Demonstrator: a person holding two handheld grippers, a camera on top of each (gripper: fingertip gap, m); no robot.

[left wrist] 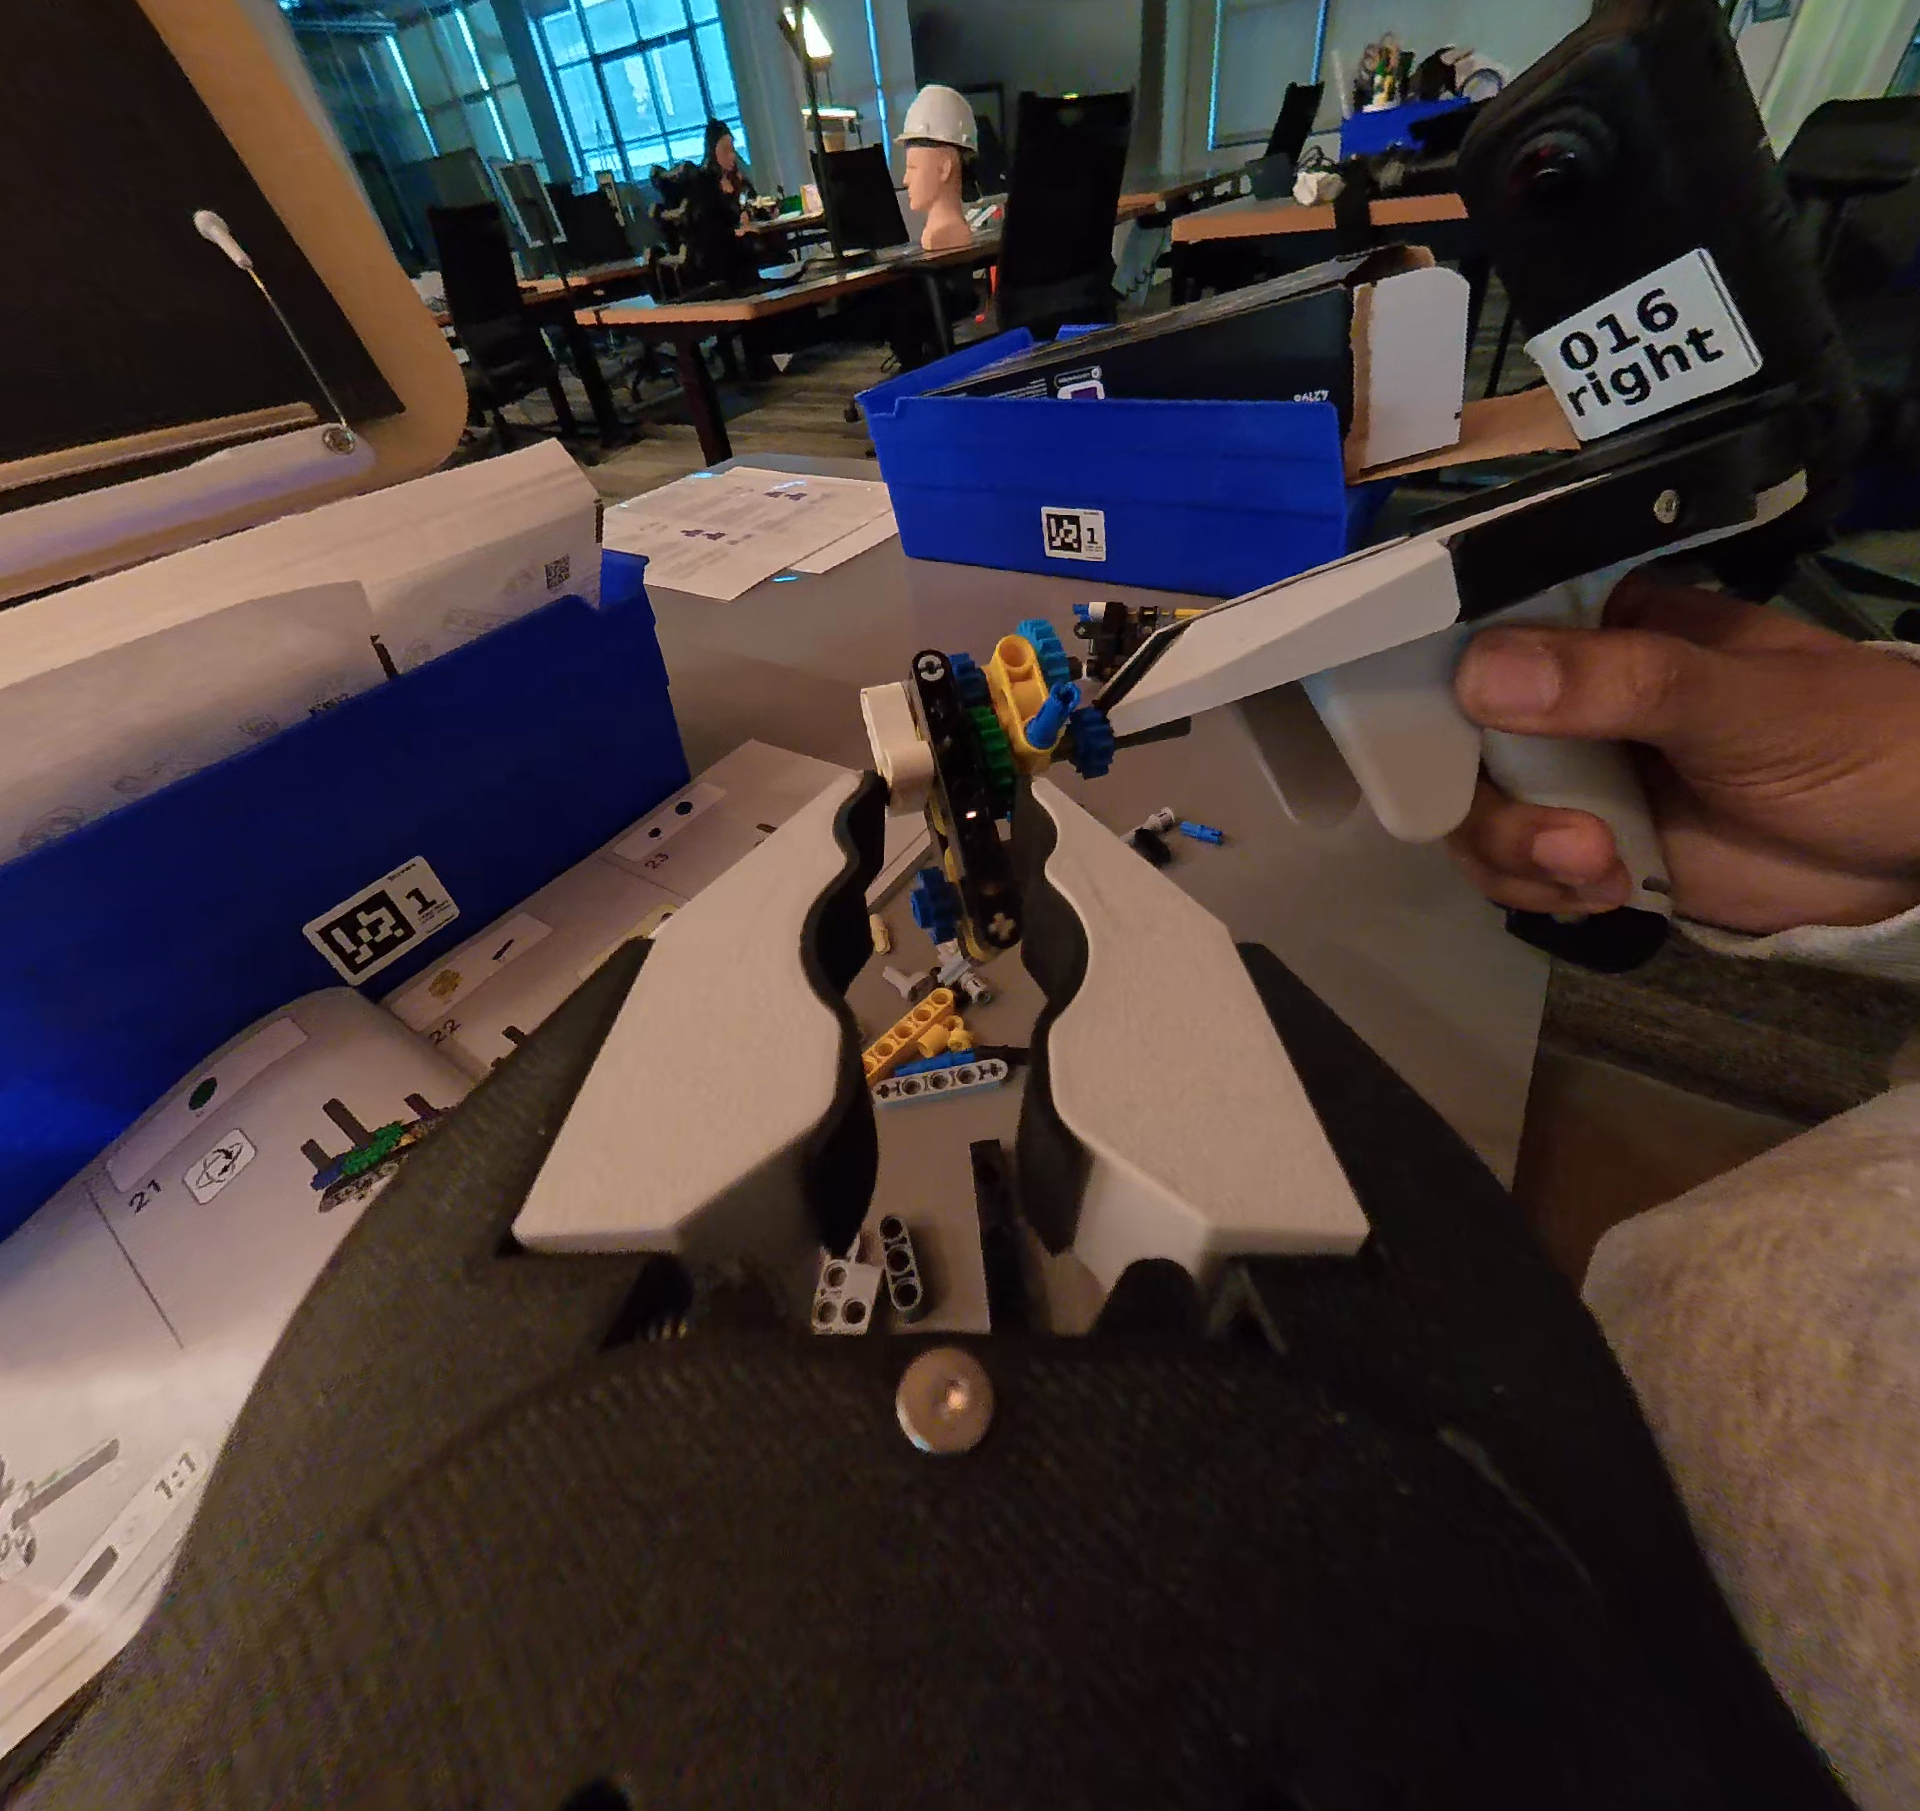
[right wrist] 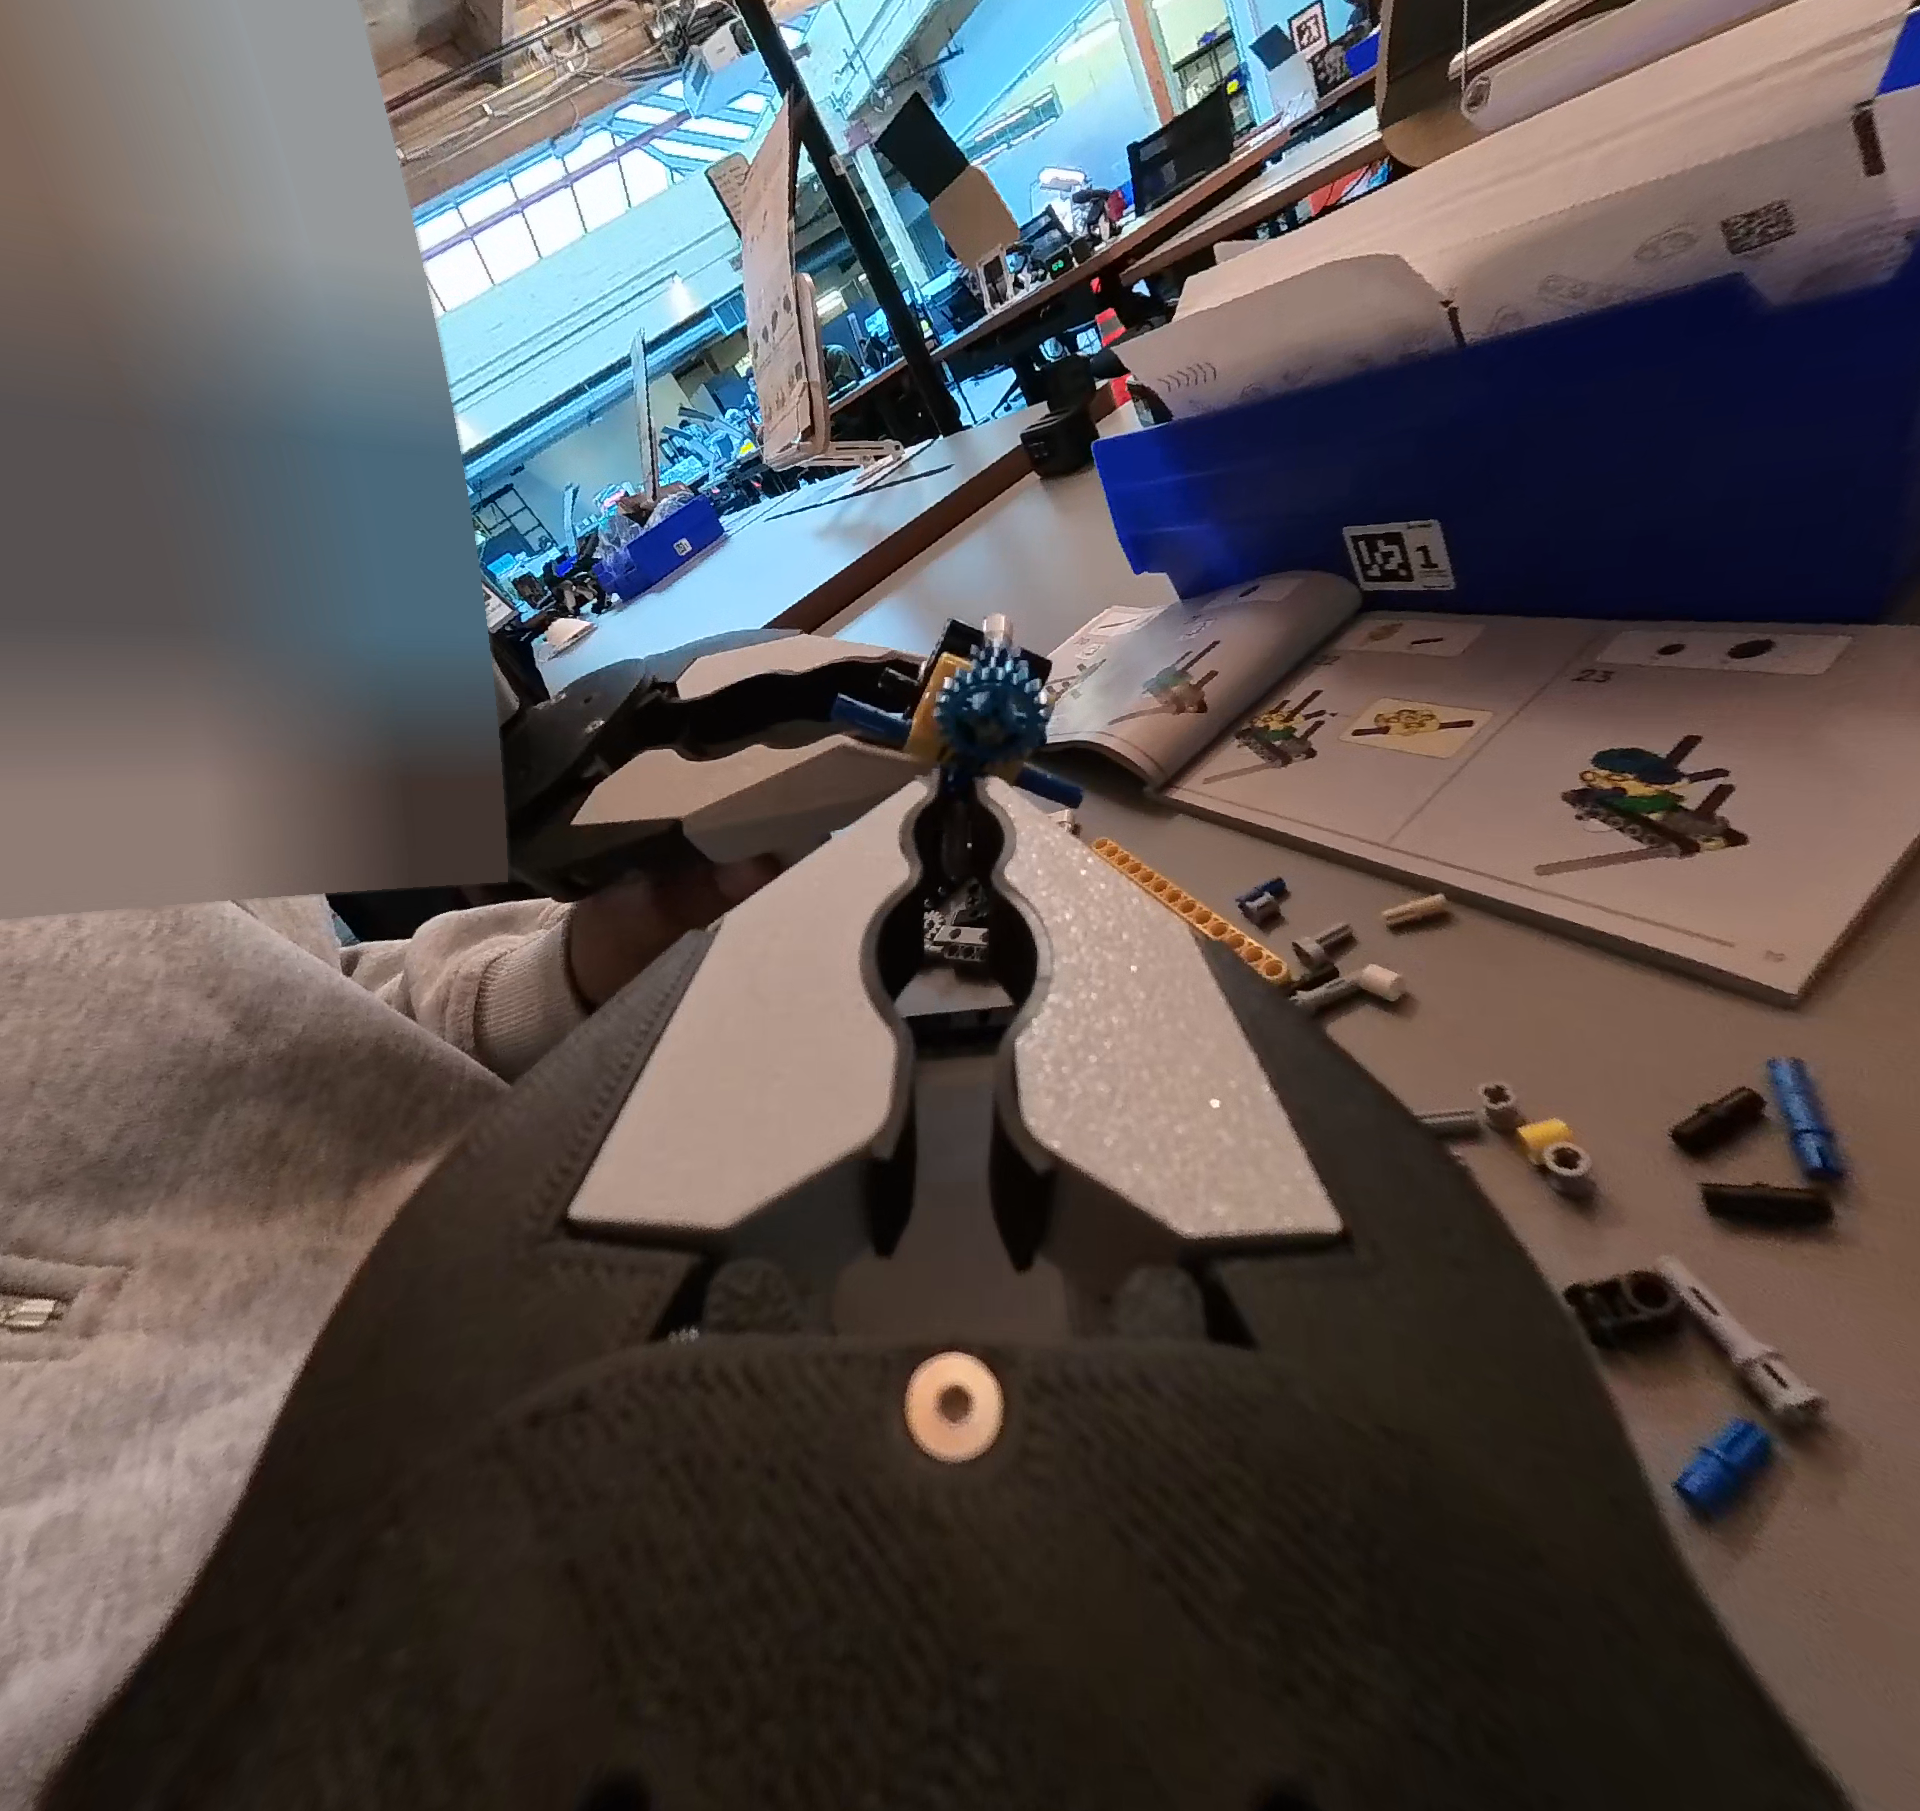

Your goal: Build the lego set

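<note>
My left gripper [left wrist: 956,797] is shut on the part-built lego model [left wrist: 971,785], a black beam with blue, green and yellow gears, and holds it upright above the table. My right gripper [left wrist: 1107,714] comes in from the right and is shut on a blue gear [left wrist: 1091,745] at the model's side. In the right wrist view the right gripper [right wrist: 958,801] pinches the stem of that blue gear [right wrist: 987,714]. The left gripper [right wrist: 888,714] shows behind it, clamped on the model. A hand [left wrist: 1683,753] holds the right gripper's handle.
The open instruction booklet [right wrist: 1455,753] lies on the grey table. Blue bins stand at the left [left wrist: 364,805] and at the back [left wrist: 1122,483]. Loose pieces lie under the grippers [left wrist: 925,1034] and to the right [right wrist: 1803,1117], with a long yellow beam [right wrist: 1195,899]. Less than 4 cm separates the two grippers' tips.
</note>
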